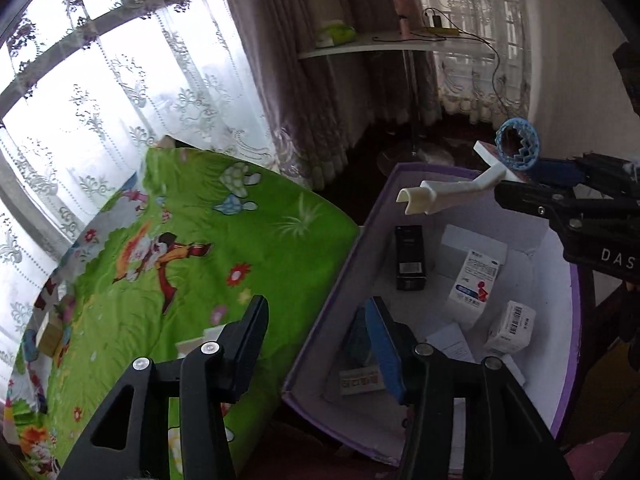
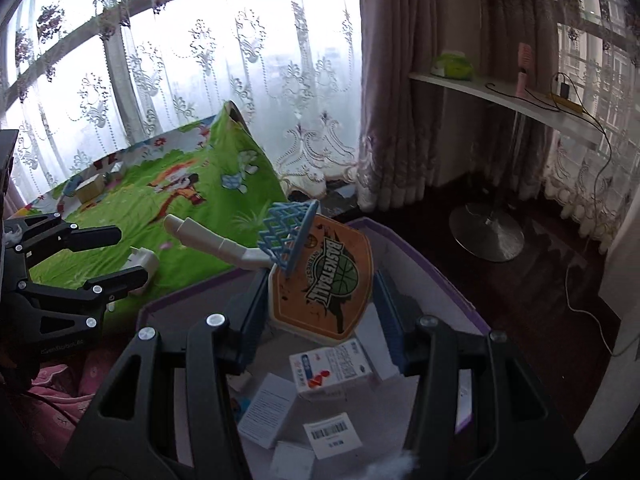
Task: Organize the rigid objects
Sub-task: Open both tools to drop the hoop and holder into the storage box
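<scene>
My right gripper is shut on a toy basketball hoop: an orange backboard, a blue net and a white arm. It holds the toy above the purple-edged cardboard box. In the left wrist view the same toy hangs over the box from the right gripper. My left gripper is open and empty, straddling the box's left wall. It shows in the right wrist view at the left. The box holds several small cartons and a black pack.
A green cartoon-print quilt covers the bed left of the box. A yellow block and a white piece lie on it. Lace curtains and windows stand behind. A white shelf table with a round base stands on the dark floor.
</scene>
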`<state>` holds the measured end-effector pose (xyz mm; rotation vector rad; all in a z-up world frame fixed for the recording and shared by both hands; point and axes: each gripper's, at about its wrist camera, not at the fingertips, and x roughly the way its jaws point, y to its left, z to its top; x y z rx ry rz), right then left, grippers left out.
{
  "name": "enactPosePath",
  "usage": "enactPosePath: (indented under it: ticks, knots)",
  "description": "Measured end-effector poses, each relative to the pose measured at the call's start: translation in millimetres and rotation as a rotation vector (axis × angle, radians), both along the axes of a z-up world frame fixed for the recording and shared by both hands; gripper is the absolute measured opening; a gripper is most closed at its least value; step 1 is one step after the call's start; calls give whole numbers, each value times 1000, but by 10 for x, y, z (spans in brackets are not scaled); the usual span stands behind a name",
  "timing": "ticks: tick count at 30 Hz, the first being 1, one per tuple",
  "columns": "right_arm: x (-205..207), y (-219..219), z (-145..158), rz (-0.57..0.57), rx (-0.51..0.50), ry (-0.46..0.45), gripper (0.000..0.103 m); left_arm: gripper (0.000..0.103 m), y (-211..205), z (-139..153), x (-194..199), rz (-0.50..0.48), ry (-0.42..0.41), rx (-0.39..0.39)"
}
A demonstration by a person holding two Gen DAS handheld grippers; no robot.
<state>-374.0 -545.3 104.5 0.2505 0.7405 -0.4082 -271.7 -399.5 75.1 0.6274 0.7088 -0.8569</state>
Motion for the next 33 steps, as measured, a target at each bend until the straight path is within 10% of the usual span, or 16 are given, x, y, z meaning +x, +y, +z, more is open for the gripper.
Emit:
enactPosePath:
  ticks: [4, 6, 15, 22, 33]
  knots:
    - [-15, -127, -189, -47, 48, 95, 64, 53, 101, -59, 129, -7, 151, -90]
    - [46, -151, -335, -61, 65, 165, 85, 60, 279, -71, 242, 34, 148, -106]
    - [362, 434, -229, 121, -47, 155, 85, 80, 1072, -175, 817, 297, 112, -125]
    - [313, 571, -97, 145, -26, 84, 85, 83, 1035, -648, 1151, 302, 315, -115]
    - [261, 248, -134, 29, 63, 52, 86, 86, 689, -789, 1192, 247, 191, -111]
